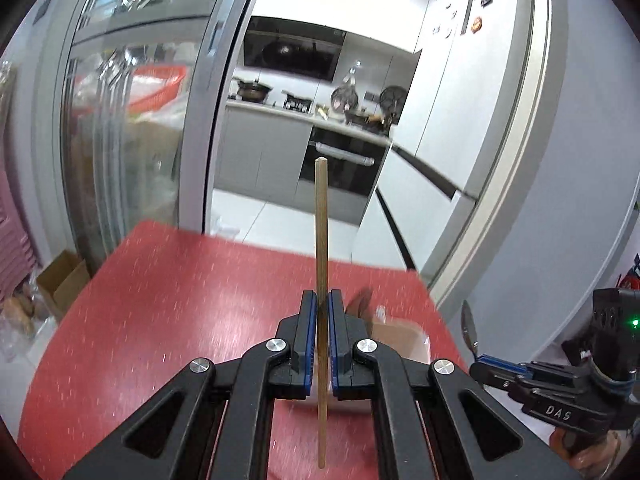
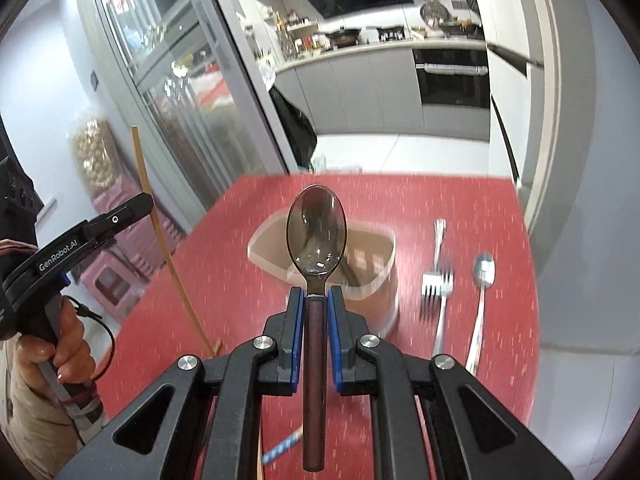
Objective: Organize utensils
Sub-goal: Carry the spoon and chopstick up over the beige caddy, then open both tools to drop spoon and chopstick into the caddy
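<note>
Both tools are loaded mid-carry: the left gripper (image 1: 323, 304) pinches a wooden chopstick (image 1: 321, 232) upright, the right gripper (image 2: 316, 300) clamps a dark spoon (image 2: 316, 236) above the beige holder (image 2: 380, 280). Next, probably, lower each in; fork (image 2: 438, 284) and silver spoon (image 2: 482, 276) wait on the red table (image 2: 248, 280).

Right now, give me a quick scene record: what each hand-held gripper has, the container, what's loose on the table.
left hand-held gripper: shut on a wooden chopstick, held upright
right hand-held gripper: shut on a dark-handled spoon, bowl pointing forward
container: beige bin on the red table, open top, just beyond the spoon; contents unclear
loose on table: metal fork and metal spoon, side by side to the right of the bin
image quality: motion blur over the table
</note>
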